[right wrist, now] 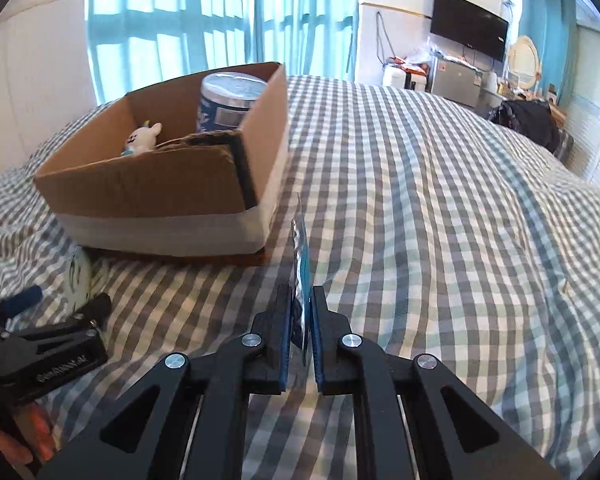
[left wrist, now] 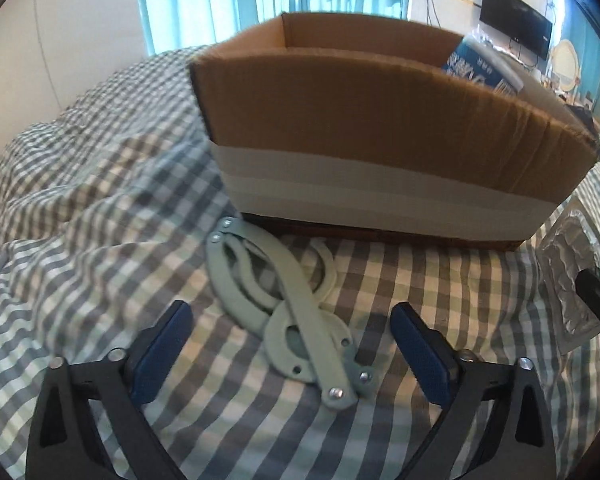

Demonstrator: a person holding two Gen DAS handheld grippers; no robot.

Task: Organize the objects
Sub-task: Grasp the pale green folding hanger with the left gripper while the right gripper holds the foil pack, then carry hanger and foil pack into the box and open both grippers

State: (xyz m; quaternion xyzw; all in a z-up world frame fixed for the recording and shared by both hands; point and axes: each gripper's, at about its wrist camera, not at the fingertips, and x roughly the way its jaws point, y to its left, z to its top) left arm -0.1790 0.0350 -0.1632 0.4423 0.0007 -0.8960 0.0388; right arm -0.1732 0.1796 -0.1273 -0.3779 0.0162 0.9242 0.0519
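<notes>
A grey-and-white checked bedspread covers a bed. On it sits an open brown cardboard box with a band of pale tape around its base. Inside the box stand a blue-and-white cylindrical canister and a small white plush toy.

The left gripper hangs released, its blue-padded fingers spread wide on either side of a pale green folding metal-and-plastic tool lying on the bedspread just before the box.

The right gripper is clenched on a thin blue-and-clear plastic blister packet, held edge-on, upright, near the box's right corner.
</notes>
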